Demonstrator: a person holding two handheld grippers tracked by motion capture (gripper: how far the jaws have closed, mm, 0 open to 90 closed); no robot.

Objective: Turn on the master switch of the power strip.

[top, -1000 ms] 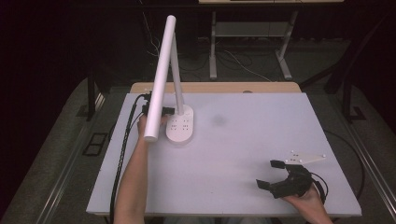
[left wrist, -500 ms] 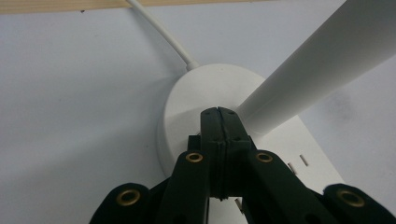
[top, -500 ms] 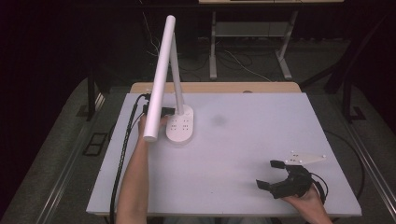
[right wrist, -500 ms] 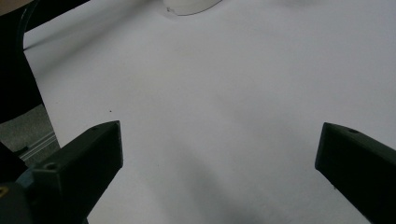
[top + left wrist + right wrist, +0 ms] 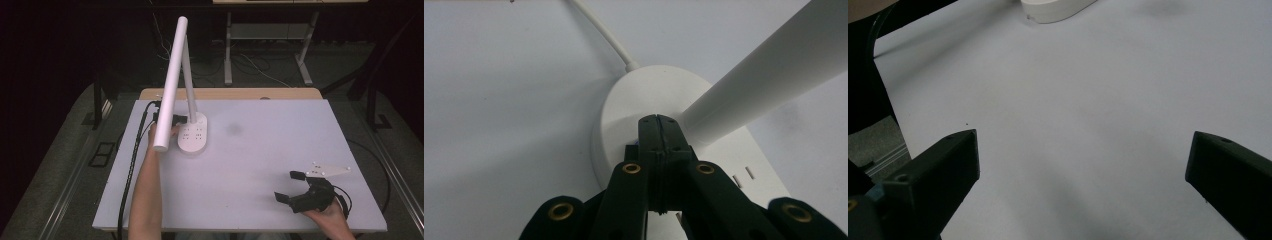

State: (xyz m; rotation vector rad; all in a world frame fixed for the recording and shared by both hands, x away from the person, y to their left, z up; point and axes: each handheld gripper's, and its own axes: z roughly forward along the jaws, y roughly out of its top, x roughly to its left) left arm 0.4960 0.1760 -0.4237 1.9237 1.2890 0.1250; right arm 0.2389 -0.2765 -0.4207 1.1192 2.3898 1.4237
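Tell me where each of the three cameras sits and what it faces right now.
High view: above the near edge, looking forward and down on the table; both forearms, right gripper.
Left gripper view: on the left gripper, shut jaws at the lamp base.
Right gripper view: on the right gripper, open jaws over bare table.
Shared: all show the lamp base.

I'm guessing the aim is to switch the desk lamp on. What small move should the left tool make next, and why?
Probably a short press straight down. The left tool is shut, its joined tips poised at the top of the lamp base, beside the stem. Whether they already touch cannot be told. The right tool rests open, far off on the table.
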